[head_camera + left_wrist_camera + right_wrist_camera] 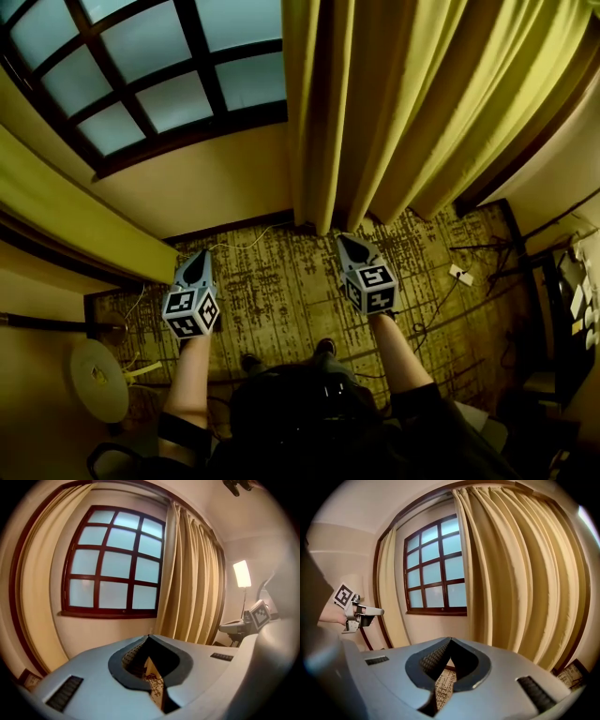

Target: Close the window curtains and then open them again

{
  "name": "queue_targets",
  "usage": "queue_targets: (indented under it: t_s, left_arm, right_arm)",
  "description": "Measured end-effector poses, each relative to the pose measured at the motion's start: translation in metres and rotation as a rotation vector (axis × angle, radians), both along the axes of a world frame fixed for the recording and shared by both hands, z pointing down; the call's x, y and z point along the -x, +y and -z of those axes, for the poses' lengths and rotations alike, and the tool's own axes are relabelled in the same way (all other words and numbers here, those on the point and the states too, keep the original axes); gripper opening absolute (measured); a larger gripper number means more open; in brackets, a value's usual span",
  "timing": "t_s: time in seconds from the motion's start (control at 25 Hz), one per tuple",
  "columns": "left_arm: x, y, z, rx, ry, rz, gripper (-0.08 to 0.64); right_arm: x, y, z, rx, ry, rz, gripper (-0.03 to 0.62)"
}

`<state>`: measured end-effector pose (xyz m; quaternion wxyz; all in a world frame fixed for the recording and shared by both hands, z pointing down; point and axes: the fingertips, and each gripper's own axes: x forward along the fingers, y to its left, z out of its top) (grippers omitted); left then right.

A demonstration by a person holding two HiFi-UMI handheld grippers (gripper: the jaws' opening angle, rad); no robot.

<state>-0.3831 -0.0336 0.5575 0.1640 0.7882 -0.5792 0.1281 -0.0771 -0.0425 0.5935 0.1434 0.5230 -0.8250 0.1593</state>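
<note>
A dark-framed grid window (150, 75) is uncovered between two yellow curtains. The right curtain (422, 103) hangs gathered in thick folds just beyond my right gripper (354, 244). The left curtain (75, 211) is drawn back along the wall, left of my left gripper (197, 260). Both grippers are shut with nothing between their jaws, held side by side over the carpet and short of the wall. In the left gripper view the window (117, 564) is straight ahead and the right curtain (192, 583) beside it. The right gripper view faces the right curtain's (515, 573) inner edge.
The patterned carpet (281, 291) carries loose cables and a white power strip (460, 274). A round white object (98, 378) lies at the lower left. Dark furniture (562, 328) stands at the right edge. A lit floor lamp (242, 573) stands right of the curtain.
</note>
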Motion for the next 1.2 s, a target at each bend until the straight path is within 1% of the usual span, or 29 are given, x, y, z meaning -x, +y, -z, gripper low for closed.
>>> queue_targets:
  t_s: [0.16,0.36,0.52,0.76,0.96,1.08,1.2]
  left_arm:
    - [0.015,0.006,-0.002,0.01,-0.01,0.007,0.003]
    - [0.03,0.012,-0.002,0.006,0.021,0.036,0.004]
    - [0.043,0.016,0.0,0.004,0.027,0.06,0.004]
    - [0.088,0.028,0.0,0.003,0.012,0.129,0.004]
    - [0.136,0.049,0.0,0.003,0.016,0.225,0.004]
    - [0.168,0.068,0.0,0.007,0.013,0.298,0.004]
    - [0.207,0.095,-0.002,0.018,0.007,0.4,0.004]
  right_arm:
    - [0.015,-0.001,-0.001,0.008,0.002,0.007,0.002]
    - [0.031,-0.002,-0.003,0.014,0.008,0.033,0.002]
    - [0.044,-0.004,-0.004,0.018,0.019,0.06,0.002]
    - [0.081,-0.008,-0.002,0.013,0.018,0.104,0.002]
    - [0.142,-0.012,0.002,0.01,0.013,0.213,0.002]
    - [0.195,-0.013,0.003,0.016,-0.011,0.308,0.002]
    - [0.259,-0.009,0.004,0.032,-0.054,0.419,0.002]
